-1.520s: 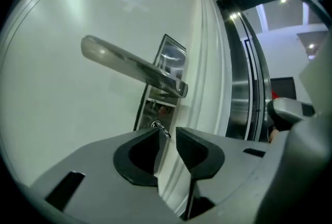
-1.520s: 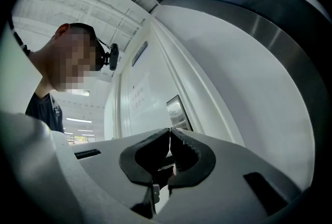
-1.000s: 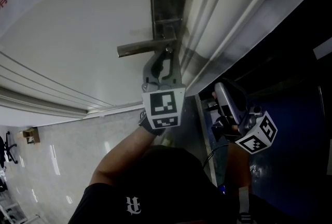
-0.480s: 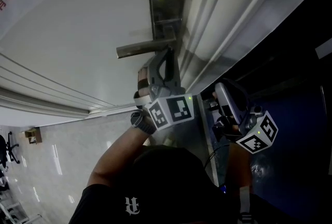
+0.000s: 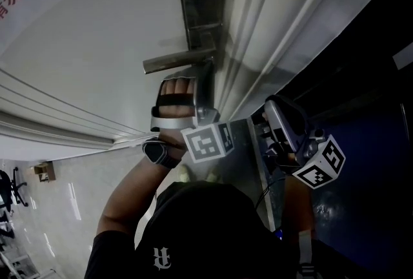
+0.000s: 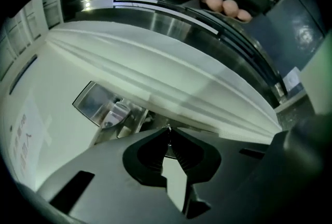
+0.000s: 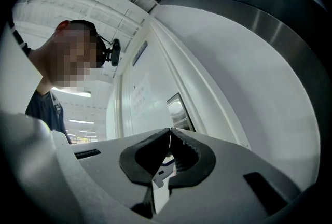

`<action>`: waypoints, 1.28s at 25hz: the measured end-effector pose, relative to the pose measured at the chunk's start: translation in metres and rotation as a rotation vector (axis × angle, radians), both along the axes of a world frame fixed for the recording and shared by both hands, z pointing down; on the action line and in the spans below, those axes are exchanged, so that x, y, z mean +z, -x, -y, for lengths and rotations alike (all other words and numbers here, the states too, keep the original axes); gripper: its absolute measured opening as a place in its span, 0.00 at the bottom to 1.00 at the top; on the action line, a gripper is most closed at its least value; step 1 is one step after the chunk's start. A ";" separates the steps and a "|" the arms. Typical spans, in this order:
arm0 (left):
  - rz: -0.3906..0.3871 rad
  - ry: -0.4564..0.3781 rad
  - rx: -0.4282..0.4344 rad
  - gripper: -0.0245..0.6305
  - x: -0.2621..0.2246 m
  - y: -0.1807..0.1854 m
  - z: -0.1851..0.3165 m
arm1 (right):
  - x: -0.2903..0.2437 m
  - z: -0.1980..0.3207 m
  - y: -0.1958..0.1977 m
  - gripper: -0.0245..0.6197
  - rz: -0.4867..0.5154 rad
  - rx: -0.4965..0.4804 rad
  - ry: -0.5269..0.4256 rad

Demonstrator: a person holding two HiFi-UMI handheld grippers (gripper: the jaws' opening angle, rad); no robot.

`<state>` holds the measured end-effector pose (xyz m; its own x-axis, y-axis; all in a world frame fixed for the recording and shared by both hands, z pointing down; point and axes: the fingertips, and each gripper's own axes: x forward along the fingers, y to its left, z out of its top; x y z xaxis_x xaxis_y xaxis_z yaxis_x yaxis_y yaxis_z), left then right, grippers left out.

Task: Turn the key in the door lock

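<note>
Now jaws of the left gripper [image 6: 168, 135], just closing, pinch the key [image 6: 168, 126].

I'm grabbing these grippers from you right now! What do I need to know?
Left gripper: at the lock plate, just under the lever handle. Its jaws have just been closing, and the tips now pinch a thin metal glint, likely the key.
Right gripper: shut, empty, held off to the side.
Done: the left gripper has rolled over since a second ago, so a turn has begun.
Left: can't see if the lock released; finish the turn.
</note>
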<state>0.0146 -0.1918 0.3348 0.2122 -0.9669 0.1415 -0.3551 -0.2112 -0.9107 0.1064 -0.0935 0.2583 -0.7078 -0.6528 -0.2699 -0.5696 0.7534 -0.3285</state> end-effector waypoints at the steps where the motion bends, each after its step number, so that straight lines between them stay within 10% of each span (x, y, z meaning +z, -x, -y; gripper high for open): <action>1: 0.040 -0.002 0.003 0.07 0.001 0.000 0.000 | 0.001 0.000 0.000 0.06 -0.002 0.000 0.001; 15: 0.397 -0.078 0.059 0.06 -0.004 -0.001 0.000 | 0.004 0.002 0.010 0.06 -0.033 0.000 0.005; 32: 0.264 -0.029 0.145 0.07 -0.002 0.002 -0.010 | 0.014 0.013 0.026 0.06 -0.078 0.033 0.025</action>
<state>0.0125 -0.1821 0.3332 0.3075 -0.9338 0.1827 -0.0730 -0.2146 -0.9740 0.0806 -0.1061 0.2719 -0.7043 -0.6817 -0.1981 -0.6182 0.7261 -0.3010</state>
